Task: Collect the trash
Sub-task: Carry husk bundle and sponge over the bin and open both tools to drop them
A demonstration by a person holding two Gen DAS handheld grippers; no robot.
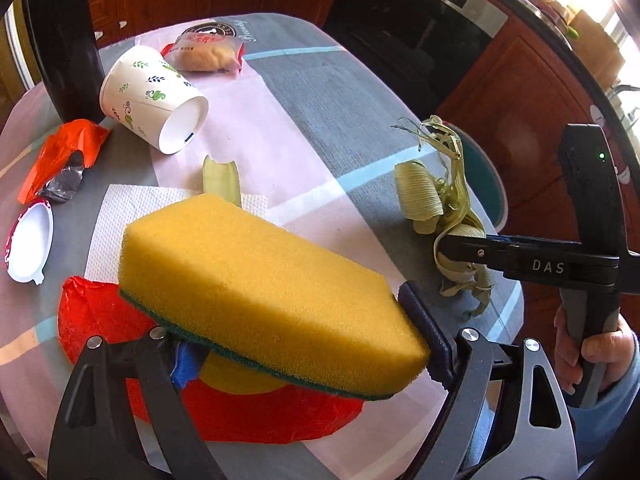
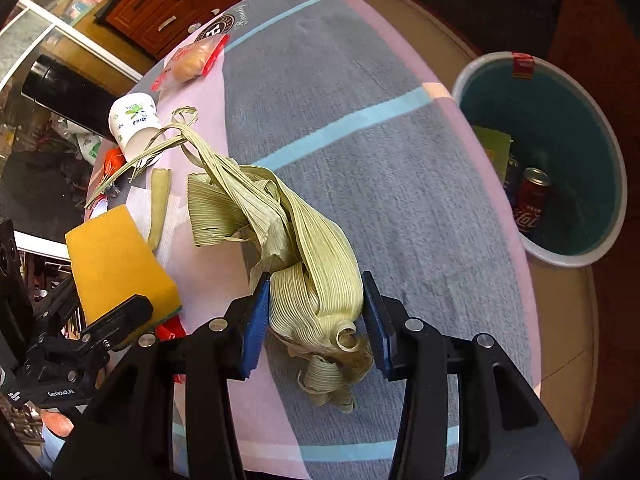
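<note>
The right claw (image 2: 314, 316) straddles the curled base of a bundle of dried corn husks (image 2: 280, 232); its blue pads (image 2: 254, 328) stand just beside the bundle on both sides, and I cannot tell whether they press it yet. The left claw (image 1: 296, 344) is clamped on a yellow sponge (image 1: 256, 280) with a green scouring face, held above a red plastic wrapper (image 1: 248, 416).

The husks lie on the worktop (image 2: 400, 184), their long loose strips trailing toward a tipped paper cup (image 2: 134, 124). My guess is that a lift could drag those strips over the cup or shed loose pieces, since the grip takes only the base. The bin (image 2: 600, 184), holding a red can (image 2: 530, 200), sits below the worktop's far edge, so a dangling strip might miss its rim.

A grey, pink and pale-blue cloth covers the worktop; a white paper towel (image 1: 132, 208), a foil lid (image 1: 28, 236) and a bagged bun (image 1: 208, 54) remain. Brown wooden cabinets (image 2: 160, 12) stand behind.
</note>
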